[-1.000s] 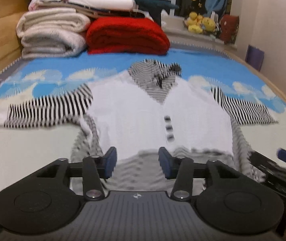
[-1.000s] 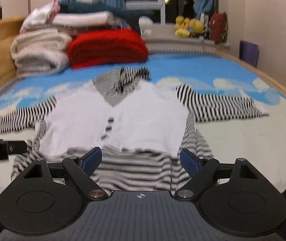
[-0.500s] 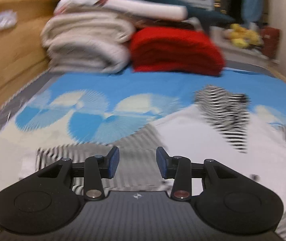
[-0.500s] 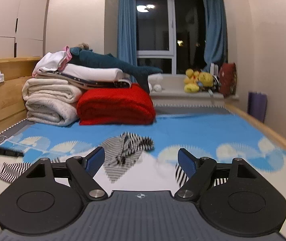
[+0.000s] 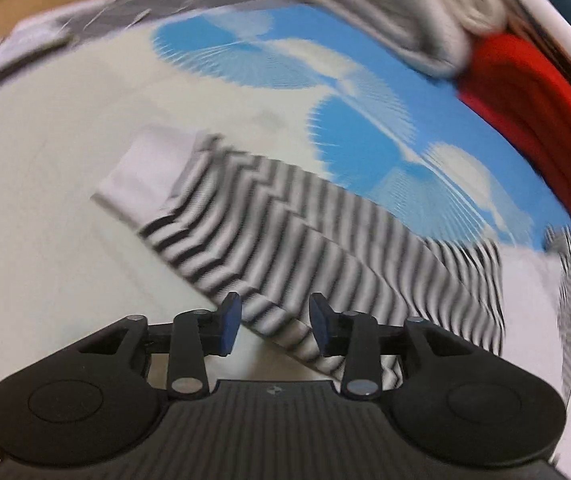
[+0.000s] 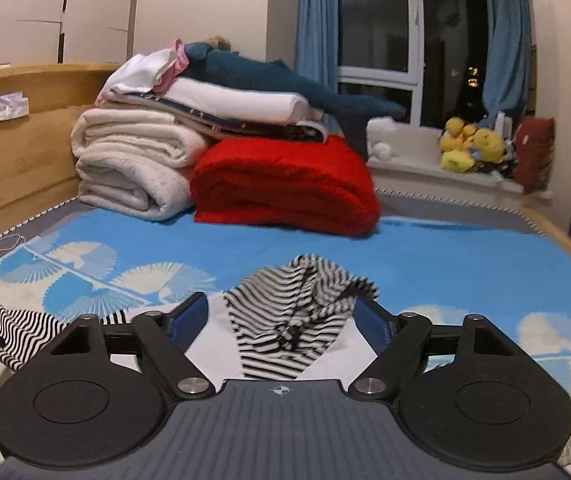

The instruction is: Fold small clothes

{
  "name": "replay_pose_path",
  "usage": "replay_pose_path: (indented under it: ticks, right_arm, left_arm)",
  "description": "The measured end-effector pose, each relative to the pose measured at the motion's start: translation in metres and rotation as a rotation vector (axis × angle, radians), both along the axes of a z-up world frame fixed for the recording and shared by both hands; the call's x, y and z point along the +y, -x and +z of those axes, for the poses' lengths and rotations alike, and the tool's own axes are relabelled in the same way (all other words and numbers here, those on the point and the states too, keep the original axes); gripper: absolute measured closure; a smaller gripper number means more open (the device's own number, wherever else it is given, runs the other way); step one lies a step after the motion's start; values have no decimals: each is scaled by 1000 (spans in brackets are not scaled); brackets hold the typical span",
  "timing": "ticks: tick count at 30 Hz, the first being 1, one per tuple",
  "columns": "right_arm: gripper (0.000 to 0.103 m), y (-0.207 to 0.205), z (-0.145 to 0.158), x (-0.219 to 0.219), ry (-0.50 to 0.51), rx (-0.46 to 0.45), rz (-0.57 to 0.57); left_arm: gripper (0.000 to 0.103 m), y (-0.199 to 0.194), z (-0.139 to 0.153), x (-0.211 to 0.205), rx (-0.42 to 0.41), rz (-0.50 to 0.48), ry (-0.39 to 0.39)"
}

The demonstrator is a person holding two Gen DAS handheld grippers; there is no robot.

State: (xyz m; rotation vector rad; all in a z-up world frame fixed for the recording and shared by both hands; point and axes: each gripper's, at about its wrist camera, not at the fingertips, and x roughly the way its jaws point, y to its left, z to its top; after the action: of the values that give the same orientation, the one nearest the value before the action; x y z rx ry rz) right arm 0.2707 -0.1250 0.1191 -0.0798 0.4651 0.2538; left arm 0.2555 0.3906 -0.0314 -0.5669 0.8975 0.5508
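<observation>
A: Striped top (image 6: 285, 332) — where does it lie?

B: Flat on the bed cover (image 6: 445, 252), low in the frame of the right wrist view. Its striped hood sits at centre, just past the right gripper (image 6: 281, 320), with white front panels either side.

A: And the jaws there?

B: Spread apart, though they have just been closing. The hood shows between them, but the pads do not press on it.

A: The other side?

B: The left gripper (image 5: 275, 322) hangs over the sleeve (image 5: 305, 232), jaws partly apart, nothing pinched. The picture is blurred.

A: Which way does the sleeve run?

B: Its long axis goes from lower right to upper left in the left wrist view, ending in a white cuff (image 5: 145, 176).

A: What stands beyond?

B: A folded red blanket (image 6: 285, 184) at mid-frame, cream blankets (image 6: 133, 168) to its left, more bedding and a dark plush shark (image 6: 285, 80) stacked on top. Farther back are a wooden headboard (image 6: 17, 152) at left, and yellow soft toys (image 6: 469, 148) on the sill at right by the blue curtains (image 6: 317, 20).
</observation>
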Motion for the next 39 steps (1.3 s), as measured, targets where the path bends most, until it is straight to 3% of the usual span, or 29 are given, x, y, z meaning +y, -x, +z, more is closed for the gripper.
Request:
replay_pose_path:
  ticks: [2,6,9,10,11,16,21,26,28,29,30,31,33,36,39]
  right_arm:
    - [45,-9,-9,5,15,32,-5]
    - [54,-24,-15,4,-7,63,13]
    - [59,-31,-15,-5,-29,78,-11]
    - [60,-33,-15,-9,-43,85,-19]
    - [62,-36,-15,-13,-49,90,-27]
    - [67,-36,-17,-35,-43,103,-90]
    - [67,-16,-13,-61,-84,124,-175]
    - [67,9,-18,-74,-113,144,-247]
    - [67,15,-23,-78,-126,168,-271]
    - [67,18,-25,-80,-134,177,-279]
    - [66,20,-27,-81,-139,184,-286]
    - [62,21,-30,-82,-142,193,-292]
    - [60,22,-35,-86,-147,212,-313]
    - [60,21,-47,-94,-195,257,-357]
    - [60,15,-60,-99,-267,300,-383]
  left_arm:
    - [51,4,-7,16,-2,82,53]
    - [51,7,-22,42,4,216,141]
    - [66,7,-29,48,35,277,172]
    - [90,5,-27,47,52,279,148]
    - [102,3,-24,43,71,276,104]
    - [103,-6,12,5,16,201,-79]
    - [103,-9,67,-80,-179,-21,-233]
    - [103,2,116,-221,-435,-397,-228]
    - [102,9,123,-281,-479,-627,-175]
    - [96,11,121,-308,-464,-765,-108]
    - [96,13,117,-328,-447,-863,-53]
    - [96,17,113,-341,-429,-903,-28]
    - [91,18,102,-347,-386,-874,24]
    - [91,9,83,-321,-306,-686,140]
    - [91,1,71,-294,-228,-516,100]
